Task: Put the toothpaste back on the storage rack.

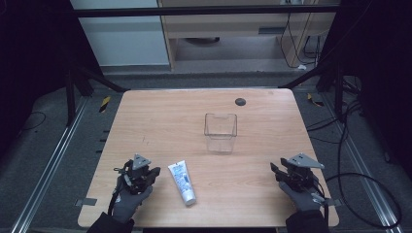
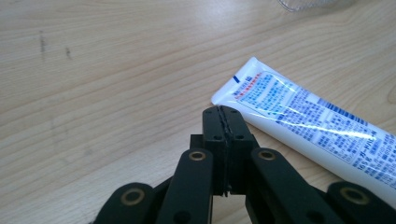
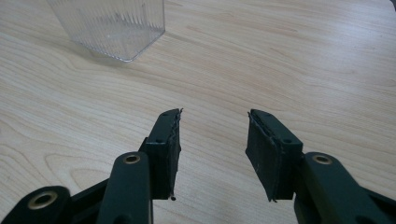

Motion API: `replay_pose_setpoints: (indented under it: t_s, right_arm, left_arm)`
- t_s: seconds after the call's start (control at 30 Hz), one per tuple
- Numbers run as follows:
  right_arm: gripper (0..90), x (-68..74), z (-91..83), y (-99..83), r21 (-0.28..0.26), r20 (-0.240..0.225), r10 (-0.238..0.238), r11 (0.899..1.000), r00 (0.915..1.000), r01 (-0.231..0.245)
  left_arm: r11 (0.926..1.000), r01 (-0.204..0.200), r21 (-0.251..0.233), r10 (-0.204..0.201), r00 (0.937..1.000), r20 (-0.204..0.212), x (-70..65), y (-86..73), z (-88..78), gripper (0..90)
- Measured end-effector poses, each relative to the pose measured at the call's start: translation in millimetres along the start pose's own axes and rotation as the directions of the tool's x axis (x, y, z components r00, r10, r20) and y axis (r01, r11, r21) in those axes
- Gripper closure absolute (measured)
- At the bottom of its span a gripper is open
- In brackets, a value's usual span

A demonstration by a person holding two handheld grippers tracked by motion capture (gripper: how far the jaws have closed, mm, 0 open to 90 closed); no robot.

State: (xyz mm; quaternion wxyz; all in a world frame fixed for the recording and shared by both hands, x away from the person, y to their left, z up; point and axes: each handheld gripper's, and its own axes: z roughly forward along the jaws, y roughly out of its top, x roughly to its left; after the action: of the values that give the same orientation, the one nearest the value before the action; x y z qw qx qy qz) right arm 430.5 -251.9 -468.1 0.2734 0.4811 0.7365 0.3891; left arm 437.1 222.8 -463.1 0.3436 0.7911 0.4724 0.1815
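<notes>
- Step in hand: approach, by my judgement; nothing is grasped yet, and the work looks to be getting the tube into the clear container.
- Left hand-held gripper (image 1: 154, 171): near the counter's front-left, jaws pressed together and pinching nothing; in the left gripper view its tips (image 2: 226, 112) sit just beside the tube's crimped end.
- Right hand-held gripper (image 1: 275, 168): front-right, well apart from the tube, jaws spread with bare wood between them (image 3: 213, 122).
- Tube (image 1: 182, 182): lies flat on the counter just right of the left hand-held gripper, cap toward the person, flat crimp away. Soft glossy white plastic, blue and red print, tapering from round cap to flat seal.
- Container (image 1: 220, 132): upright near the counter's middle, beyond the tube; clear rigid plastic, square, ribbed walls, open top, seemingly empty.
- Counter (image 1: 160, 121): pale wood-grain laminate, smooth, faint scuffs.
- Next move, likely: the left jaws must spread, then straddle the tube's body; it may squash or slip.
</notes>
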Motion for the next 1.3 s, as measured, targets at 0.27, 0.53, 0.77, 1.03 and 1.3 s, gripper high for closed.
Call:
replay_pose_setpoints:
  t_s: [0.27,0.53,0.77,1.03,1.3]
  right_arm:
    - [45.8,1.6,4.3,-1.4,0.013,0.000,-0.001,1.000,1.0000,0.001]
    - [39.5,3.8,7.1,-2.1,0.018,0.006,-0.013,1.000,0.9999,0.013]
    - [37.6,3.0,8.1,-2.5,0.021,0.007,-0.009,1.000,0.9999,0.009]
    - [36.6,2.3,9.7,-3.0,0.024,0.007,-0.008,1.000,0.9999,0.008]
    - [36.1,1.5,10.9,-3.4,0.029,0.005,-0.008,1.000,1.0000,0.008]
  left_arm:
    - [0.9987,-0.019,0.047,0.018,0.9994,0.029,-10.0,2.5,11.5,89.4]
    - [0.9979,-0.008,0.064,0.005,0.9990,0.044,-16.5,7.2,25.4,89.2]
    - [0.9974,0.008,0.072,-0.011,0.9988,0.048,-18.7,10.7,34.8,89.2]
    - [0.9980,0.006,0.063,-0.009,0.9989,0.046,-23.2,18.3,42.9,88.9]
    - [0.9978,-0.005,0.066,0.001,0.9983,0.058,-30.8,26.0,51.0,88.8]
